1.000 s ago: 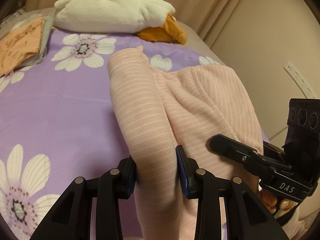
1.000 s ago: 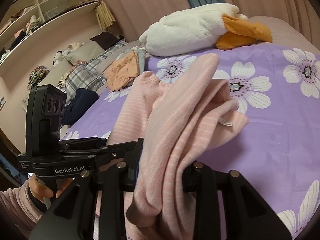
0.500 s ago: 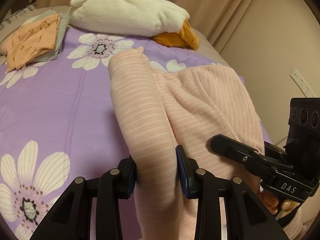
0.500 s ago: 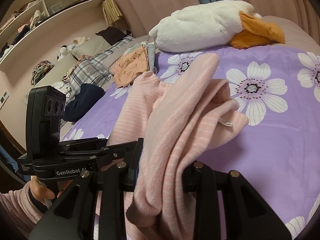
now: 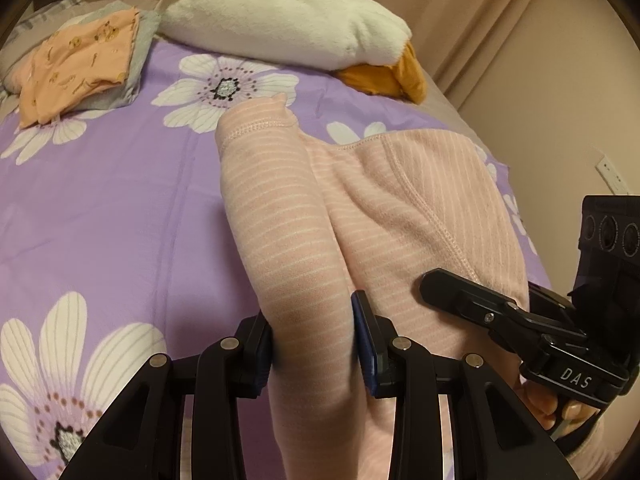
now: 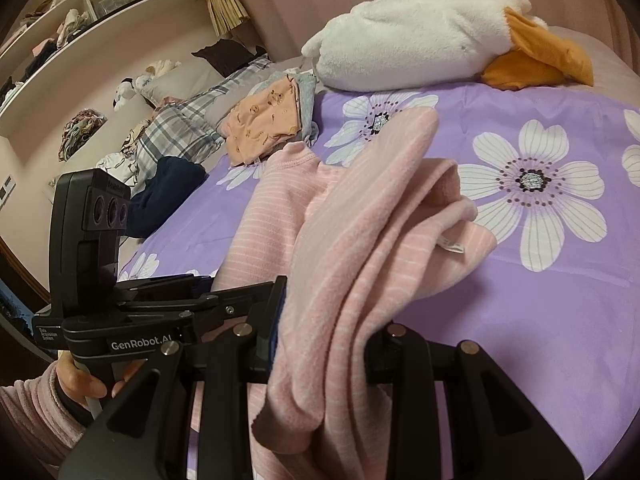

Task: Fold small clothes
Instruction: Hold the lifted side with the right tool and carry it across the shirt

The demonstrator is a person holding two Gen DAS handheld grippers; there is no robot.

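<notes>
I have the left hand-held gripper (image 5: 314, 338) clamped on a bunched edge of the pink garment (image 5: 372, 216), and the right hand-held gripper (image 6: 324, 340) clamped on another gathered edge of it, several layers thick between the fingers. The garment hangs from both grips at my end and drapes forward onto the bed (image 5: 120, 220), its far end lying on the purple flowered cover. In the right wrist view the cloth is doubled over loosely, with a small label (image 6: 450, 245) showing on an inner layer.

I judge this piece to be in mid-fold: it is lifted and partly doubled, but not yet laid flat or squared, and the layers look uneven. What I think is left is to lay it down, smooth it and finish the fold.

Farther up the bed, an orange piece (image 5: 80, 60) lies folded on a grey one (image 5: 138, 52), beside the plush toy (image 5: 280, 16); these look done. More cloth lies beyond the bed's left side in the right wrist view; whether it belongs to the task I cannot tell.
</notes>
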